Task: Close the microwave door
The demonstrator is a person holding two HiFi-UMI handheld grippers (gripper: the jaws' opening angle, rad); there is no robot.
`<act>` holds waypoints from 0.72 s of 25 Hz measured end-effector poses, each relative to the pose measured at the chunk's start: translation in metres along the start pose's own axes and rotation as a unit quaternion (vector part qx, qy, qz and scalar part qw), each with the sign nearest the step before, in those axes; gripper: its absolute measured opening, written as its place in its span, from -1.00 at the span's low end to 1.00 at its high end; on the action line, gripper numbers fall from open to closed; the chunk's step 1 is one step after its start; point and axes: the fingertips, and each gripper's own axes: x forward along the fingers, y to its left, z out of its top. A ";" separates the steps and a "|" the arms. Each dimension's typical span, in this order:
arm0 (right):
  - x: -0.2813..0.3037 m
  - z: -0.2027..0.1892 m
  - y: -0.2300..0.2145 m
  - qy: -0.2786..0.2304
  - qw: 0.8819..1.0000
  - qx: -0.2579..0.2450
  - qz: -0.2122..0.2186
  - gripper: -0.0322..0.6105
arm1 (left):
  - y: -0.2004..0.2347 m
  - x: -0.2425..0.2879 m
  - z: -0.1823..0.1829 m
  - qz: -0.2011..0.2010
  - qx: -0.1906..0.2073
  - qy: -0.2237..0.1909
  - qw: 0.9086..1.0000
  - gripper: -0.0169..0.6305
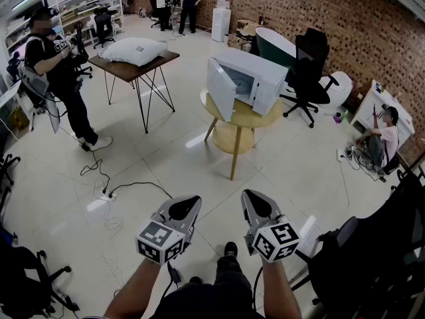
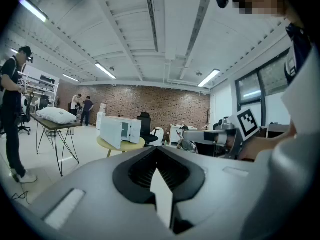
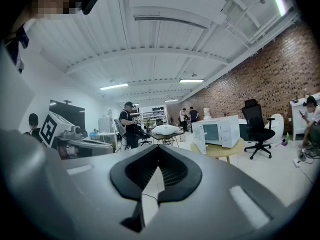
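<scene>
The microwave [image 1: 260, 78] sits on a round table [image 1: 247, 117], well ahead of me, with its door [image 1: 220, 89] swung wide open. My head view looks down into the cavity [image 1: 238, 84], but it is too small to tell what it holds. My left gripper view catches the door's outer face, which hides the cavity. My right gripper view sees the door nearly edge-on. My left gripper [image 1: 186, 207] and right gripper [image 1: 256, 205] hang low by my legs, near each other, each with jaws closed tip to tip and gripping nothing. My forearms run off the bottom edge.
</scene>
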 end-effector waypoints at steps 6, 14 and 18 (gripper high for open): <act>0.021 0.005 -0.037 0.000 1.000 0.003 0.003 -0.89 | 0.011 0.040 0.004 0.003 -0.001 0.002 1.000 -0.92; 0.056 0.021 -0.104 -0.002 1.000 0.001 0.017 -0.89 | 0.030 0.114 0.021 0.019 0.004 0.002 1.000 -0.92; 0.073 0.031 -0.144 0.005 1.000 -0.001 0.029 -0.89 | 0.037 0.156 0.032 0.035 0.001 0.000 0.999 -0.92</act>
